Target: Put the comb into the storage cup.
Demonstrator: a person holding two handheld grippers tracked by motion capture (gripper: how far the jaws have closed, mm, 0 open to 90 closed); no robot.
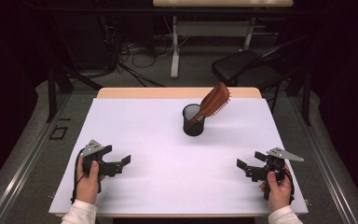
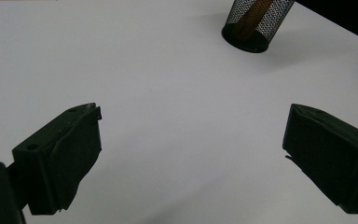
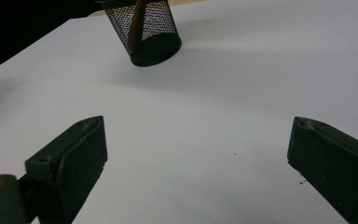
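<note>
White table (image 1: 135,135): unlabelled mesh cup (image 1: 193,122) holds hairbrush (image 1: 213,102).

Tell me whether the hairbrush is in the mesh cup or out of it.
In. The hairbrush stands handle-down inside the cup, its head leaning out over the rim to the right. The cup is upright on the table.

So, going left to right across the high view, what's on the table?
Left hand-held gripper → black mesh cup → wooden hairbrush standing in it and leaning right → right hand-held gripper. All sit over the white table.
</note>
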